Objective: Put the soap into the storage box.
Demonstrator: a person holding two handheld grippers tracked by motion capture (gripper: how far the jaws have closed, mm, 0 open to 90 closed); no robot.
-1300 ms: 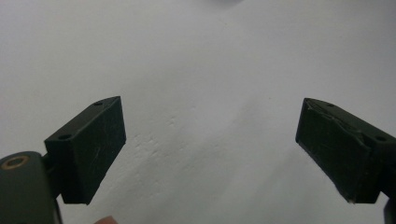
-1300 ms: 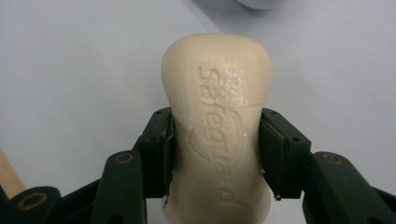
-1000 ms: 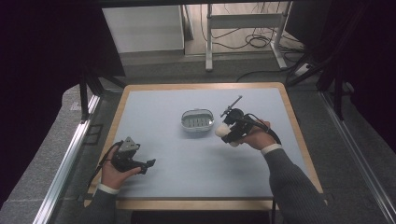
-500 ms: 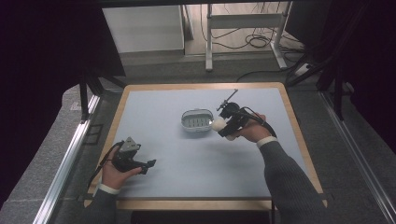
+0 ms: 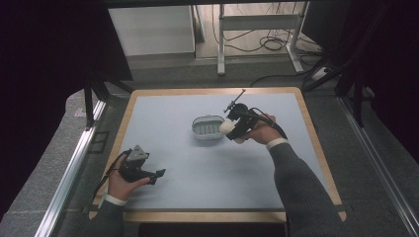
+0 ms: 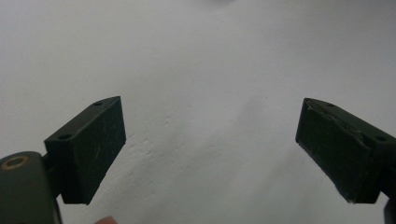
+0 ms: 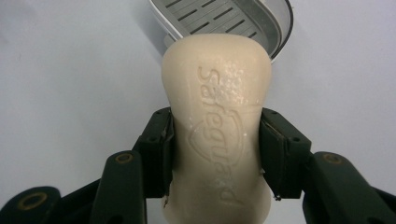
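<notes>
In the high view, the right claw (image 5: 231,129) holds a cream-coloured bar of soap (image 5: 227,128) just beside the right rim of an oval grey soap dish with a slotted floor (image 5: 208,126). The dish stands near the middle of the pale blue worktop with a wooden edge (image 5: 207,168). The left claw (image 5: 157,175) rests low at the near left part of the worktop, well apart from the dish.

In the left gripper view, the left claw (image 6: 210,154) is wide, with nothing but bare worktop between its black pads.

In the right gripper view, the right claw (image 7: 215,154) presses both pads on the waist of the soap (image 7: 217,135), which bears embossed letters. The soap's far end overlaps the near rim of the dish (image 7: 224,18).
</notes>
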